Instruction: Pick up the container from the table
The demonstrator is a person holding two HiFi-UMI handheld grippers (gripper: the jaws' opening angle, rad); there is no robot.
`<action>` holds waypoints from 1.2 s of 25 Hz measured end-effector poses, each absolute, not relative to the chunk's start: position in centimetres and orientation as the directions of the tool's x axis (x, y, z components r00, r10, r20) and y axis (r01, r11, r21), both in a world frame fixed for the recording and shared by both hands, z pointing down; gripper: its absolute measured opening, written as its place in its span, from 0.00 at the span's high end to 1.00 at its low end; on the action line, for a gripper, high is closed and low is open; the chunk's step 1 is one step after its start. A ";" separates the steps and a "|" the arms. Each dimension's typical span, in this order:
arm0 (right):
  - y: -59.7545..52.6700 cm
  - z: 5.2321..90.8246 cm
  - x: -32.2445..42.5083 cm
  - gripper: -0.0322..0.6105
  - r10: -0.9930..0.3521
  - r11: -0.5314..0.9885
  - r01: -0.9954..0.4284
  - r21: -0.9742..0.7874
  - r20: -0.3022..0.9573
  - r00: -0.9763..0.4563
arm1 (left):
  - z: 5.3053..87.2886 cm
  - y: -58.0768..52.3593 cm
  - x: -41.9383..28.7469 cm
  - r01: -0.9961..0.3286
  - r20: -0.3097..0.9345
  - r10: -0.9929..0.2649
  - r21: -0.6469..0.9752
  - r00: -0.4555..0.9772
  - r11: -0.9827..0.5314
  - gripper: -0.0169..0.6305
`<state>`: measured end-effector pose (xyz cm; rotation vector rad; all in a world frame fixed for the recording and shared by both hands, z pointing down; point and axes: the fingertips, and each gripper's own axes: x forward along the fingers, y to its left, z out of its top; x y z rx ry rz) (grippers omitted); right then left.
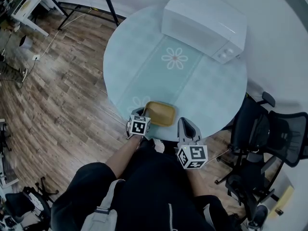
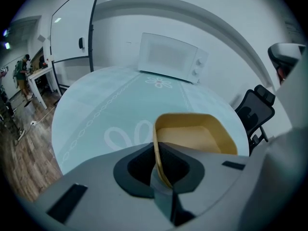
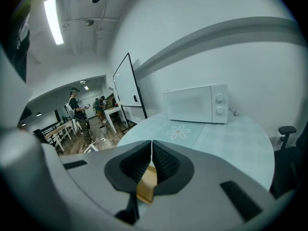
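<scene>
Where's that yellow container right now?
In the head view the container is at the near edge of the table, just before the person, its left rim pinched in the left claw; the microwave stands at the far side.

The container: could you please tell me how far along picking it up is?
Done: the left gripper is shut on the container rim, and the right gripper is pinching a yellow edge of it too. In hand: that two-sided grip. Left: the lift. I cannot tell whether the container has cleared the table.
</scene>
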<state>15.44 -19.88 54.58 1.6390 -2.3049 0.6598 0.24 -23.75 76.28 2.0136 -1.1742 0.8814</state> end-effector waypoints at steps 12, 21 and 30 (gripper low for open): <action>-20.3 54.6 14.2 0.91 -0.831 0.288 -0.928 -0.236 0.421 -0.365 | 73.8 -24.5 -0.8 -0.892 0.760 -0.504 0.218 0.410 -0.396 0.94; -20.6 53.3 12.5 0.91 -0.848 0.322 -0.922 -0.217 0.368 -0.382 | 66.8 -26.2 -1.9 -0.888 0.650 -0.615 0.236 0.446 -0.394 0.94; -20.9 51.9 10.3 0.91 -0.864 0.346 -0.916 -0.201 0.314 -0.395 | 60.3 -26.6 -4.2 -0.890 0.541 -0.709 0.225 0.452 -0.396 0.94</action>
